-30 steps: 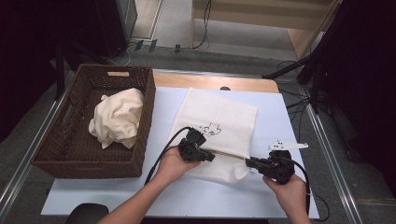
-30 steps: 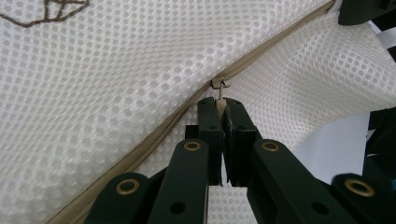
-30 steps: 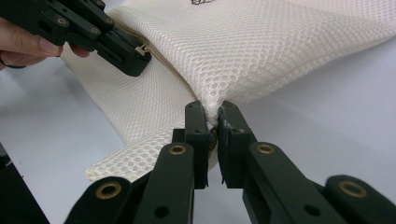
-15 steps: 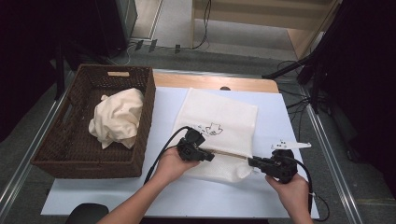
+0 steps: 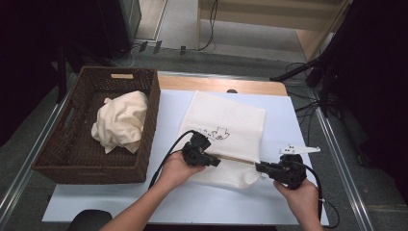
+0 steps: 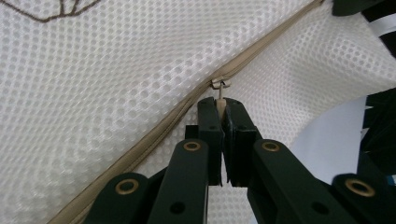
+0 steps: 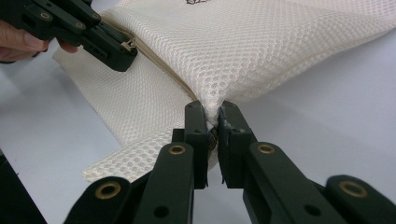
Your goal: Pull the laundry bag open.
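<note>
A white mesh bag [image 5: 226,120] with a small printed drawing lies flat on the light blue table [image 5: 159,202]. A tan zipper [image 6: 154,135] runs across it near its front end. My left gripper [image 5: 215,162] is shut on the zipper pull [image 6: 220,93] at the zipper's left part. My right gripper [image 5: 260,167] is shut on the mesh bag's corner [image 7: 212,109] at the zipper's right end. In the right gripper view my left gripper [image 7: 123,53] shows at the upper left, on the zipper.
A dark wicker basket [image 5: 57,159] stands at the left of the table with a crumpled cream cloth [image 5: 120,120] inside. A small white plate with dark marks [image 5: 298,149] rides above my right gripper. Cables trail from both grippers toward the front edge.
</note>
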Tool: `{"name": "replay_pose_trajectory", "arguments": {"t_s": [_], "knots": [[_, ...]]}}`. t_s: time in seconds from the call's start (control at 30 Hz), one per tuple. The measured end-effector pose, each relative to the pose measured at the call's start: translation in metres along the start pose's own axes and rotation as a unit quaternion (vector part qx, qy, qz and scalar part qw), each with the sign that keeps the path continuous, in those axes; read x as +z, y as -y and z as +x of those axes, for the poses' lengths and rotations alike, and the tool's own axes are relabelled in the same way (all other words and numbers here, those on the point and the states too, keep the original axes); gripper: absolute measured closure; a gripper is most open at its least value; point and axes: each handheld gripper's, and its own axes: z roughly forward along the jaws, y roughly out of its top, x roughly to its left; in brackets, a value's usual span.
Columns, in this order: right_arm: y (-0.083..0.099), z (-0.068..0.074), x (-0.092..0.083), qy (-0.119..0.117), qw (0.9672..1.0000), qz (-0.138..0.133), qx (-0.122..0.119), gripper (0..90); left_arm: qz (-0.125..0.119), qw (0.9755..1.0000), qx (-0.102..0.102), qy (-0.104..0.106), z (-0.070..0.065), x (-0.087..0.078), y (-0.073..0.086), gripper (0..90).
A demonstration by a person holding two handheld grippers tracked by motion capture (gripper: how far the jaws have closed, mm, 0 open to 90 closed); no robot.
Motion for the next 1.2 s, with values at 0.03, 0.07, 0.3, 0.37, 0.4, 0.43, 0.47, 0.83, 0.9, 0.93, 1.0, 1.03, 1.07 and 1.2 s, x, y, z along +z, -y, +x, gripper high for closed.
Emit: {"name": "replay_pose_trajectory", "arguments": {"t_s": [0.03, 0.07, 0.3, 0.37, 0.4, 0.43, 0.47, 0.83, 0.9, 0.93, 1.0, 1.03, 1.07, 1.2], "knots": [[0.000, 0.000, 0.000, 0.003, 1.0000, 0.002, -0.001, 84.7, 0.001, 1.0000, 0.000, -0.006, 0.001, 0.000, 0.000, 87.4], [0.000, 0.000, -0.001, 0.005, 1.0000, 0.003, -0.001, 84.6, 0.004, 1.0000, -0.003, -0.004, 0.003, -0.001, 0.001, 87.4], [0.000, -0.002, -0.002, 0.004, 1.0000, 0.003, 0.002, 84.6, 0.006, 1.0000, -0.005, -0.004, 0.004, -0.003, 0.001, 87.4], [0.000, -0.003, -0.001, 0.010, 0.9999, 0.001, 0.003, 84.6, 0.004, 0.9999, -0.013, -0.004, 0.007, -0.003, 0.002, 87.4], [0.000, -0.004, -0.002, 0.010, 0.9999, 0.003, 0.003, 84.6, 0.006, 0.9999, -0.014, 0.001, 0.008, -0.004, 0.002, 87.4], [0.001, -0.005, -0.002, 0.011, 0.9999, 0.004, 0.005, 84.6, 0.004, 0.9999, -0.014, 0.005, 0.008, -0.004, 0.002, 87.4], [0.001, -0.006, -0.002, 0.010, 0.9999, 0.001, 0.006, 84.6, 0.002, 0.9999, -0.013, 0.007, 0.007, -0.004, 0.002, 87.4], [0.003, -0.012, -0.002, 0.012, 0.9999, 0.003, 0.012, 84.5, 0.005, 0.9999, -0.012, 0.006, 0.004, -0.005, 0.002, 87.4], [0.002, -0.012, -0.003, 0.015, 0.9998, 0.003, 0.011, 84.5, 0.006, 0.9999, -0.014, 0.006, 0.007, -0.005, 0.003, 87.4], [0.002, -0.013, -0.004, 0.014, 0.9998, 0.001, 0.012, 84.5, 0.004, 0.9998, -0.021, 0.006, 0.008, -0.005, 0.003, 87.4], [0.002, -0.013, -0.005, 0.017, 0.9998, 0.001, 0.014, 84.5, 0.004, 0.9998, -0.021, 0.005, 0.009, -0.006, 0.004, 87.4], [0.003, -0.014, -0.005, 0.018, 0.9997, 0.001, 0.013, 84.5, 0.003, 0.9998, -0.021, 0.005, 0.009, -0.007, 0.004, 87.4], [0.003, -0.015, -0.006, 0.018, 0.9997, 0.000, 0.015, 84.5, 0.003, 0.9998, -0.019, 0.005, 0.009, -0.007, 0.003, 87.4], [0.003, -0.018, -0.007, 0.022, 0.9996, 0.001, 0.020, 84.5, 0.005, 0.9998, -0.020, 0.003, 0.009, -0.007, 0.004, 87.4]]}}
